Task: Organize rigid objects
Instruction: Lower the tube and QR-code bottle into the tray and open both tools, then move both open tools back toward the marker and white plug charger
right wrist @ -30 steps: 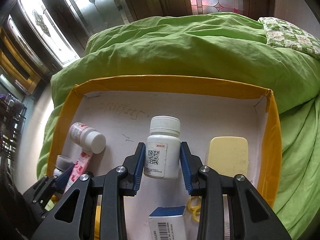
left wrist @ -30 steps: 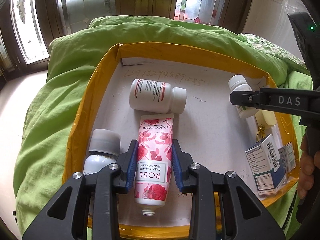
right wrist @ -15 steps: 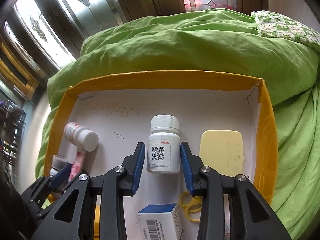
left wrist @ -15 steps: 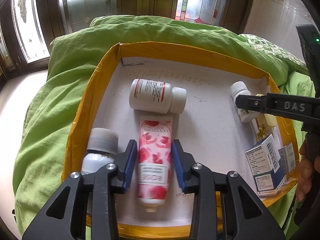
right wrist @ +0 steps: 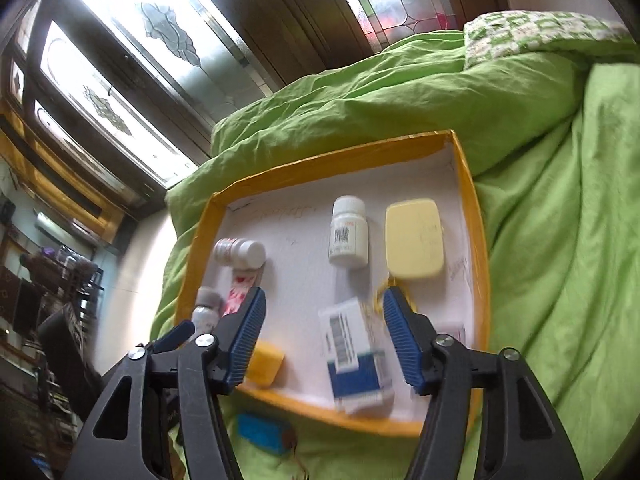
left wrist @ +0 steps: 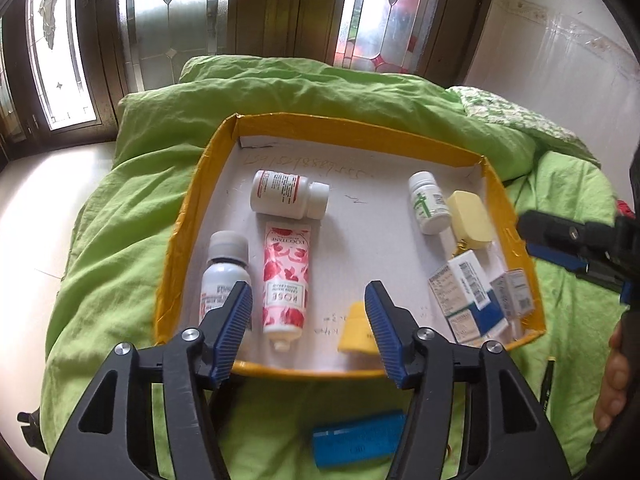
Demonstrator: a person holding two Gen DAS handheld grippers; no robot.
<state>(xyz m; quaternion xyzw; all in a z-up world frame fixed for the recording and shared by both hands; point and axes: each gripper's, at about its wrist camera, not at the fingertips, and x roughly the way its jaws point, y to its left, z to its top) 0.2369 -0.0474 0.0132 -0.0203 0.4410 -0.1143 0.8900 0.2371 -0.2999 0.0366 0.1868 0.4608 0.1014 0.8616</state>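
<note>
Tube of hand cream (left wrist: 286, 280): lay flat on the white floor of the tray (left wrist: 192, 216), cap end toward the near rim, pink roses up. Sat just beside a grey-capped bottle (left wrist: 224, 276) on its left; nearly met a red-labelled bottle (left wrist: 288, 200) lying crosswise at its far end.

Left gripper (left wrist: 307, 288): hung above the near part of the tray, jaws just having opened, now wide. Framed the tube between the blue pads without pressing it; gripped nothing.

Right gripper (right wrist: 324, 294): likewise spread apart after just opening, with nothing clamped. Hovered over the tray's right half, short of the small white bottle (right wrist: 348, 232), which stood upright and free. Showed in the left view as a black arm at the right edge, with part of a hand (left wrist: 612, 380) below it.

Further out on the right side: pale yellow case (right wrist: 414, 240) just beside the small white bottle; blue and white box (right wrist: 356, 356) nearer the front rim, blurred in the right view; two smaller boxes (left wrist: 514, 292) against the right wall. Yellow piece (left wrist: 356, 328) by the near rim, next to the left gripper's right finger.

Beneath it all, a green duvet (left wrist: 120, 240). On the duvet in front of the tray, a blue thing (left wrist: 358, 438), too blurred to name, perhaps a small case.
</note>
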